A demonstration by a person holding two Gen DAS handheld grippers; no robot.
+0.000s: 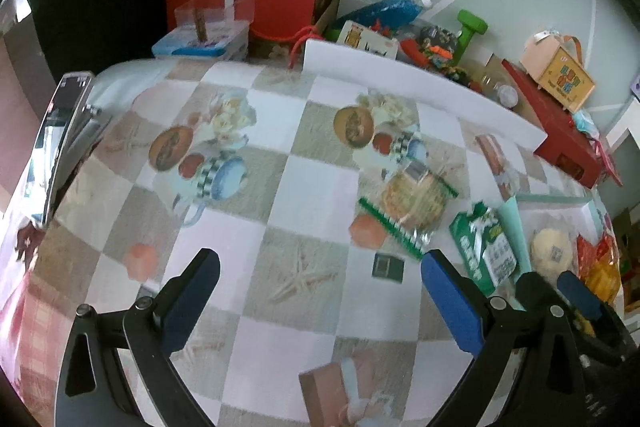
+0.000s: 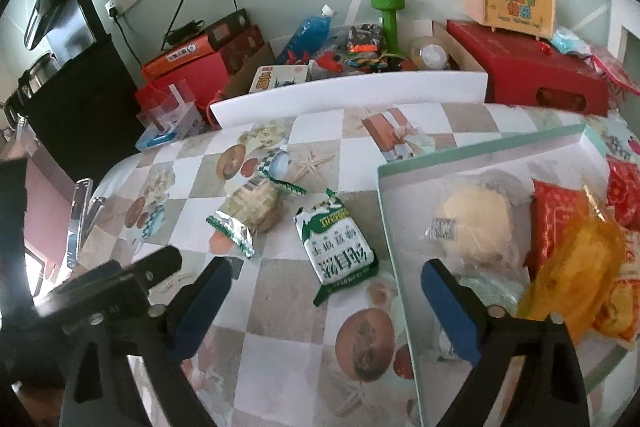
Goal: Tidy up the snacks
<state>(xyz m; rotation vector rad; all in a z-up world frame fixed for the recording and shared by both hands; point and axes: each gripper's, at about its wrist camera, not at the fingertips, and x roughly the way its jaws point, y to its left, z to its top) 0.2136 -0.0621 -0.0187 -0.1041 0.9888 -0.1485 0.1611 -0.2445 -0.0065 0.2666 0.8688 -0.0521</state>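
Note:
A clear-wrapped cracker pack with green edges (image 1: 412, 207) (image 2: 252, 213) and a green-and-white snack bag (image 1: 482, 245) (image 2: 338, 247) lie on the checked tablecloth. A pale green box (image 2: 390, 203) (image 1: 514, 223) at the right holds a round yellow cake (image 2: 474, 223) (image 1: 552, 247), red packets (image 2: 556, 223) and an orange packet (image 2: 576, 267). My left gripper (image 1: 320, 295) is open and empty above the cloth, left of the snacks. My right gripper (image 2: 326, 303) is open and empty just in front of the green bag, its right finger over the box edge.
A white board (image 1: 420, 87) (image 2: 348, 95) stands across the table's back. Behind it lie red boxes (image 2: 528, 67), a green dumbbell (image 2: 388, 15), a blue bottle (image 2: 312, 31) and toys. A clear box (image 1: 216, 11) and a phone-like object (image 1: 60, 139) sit at the left.

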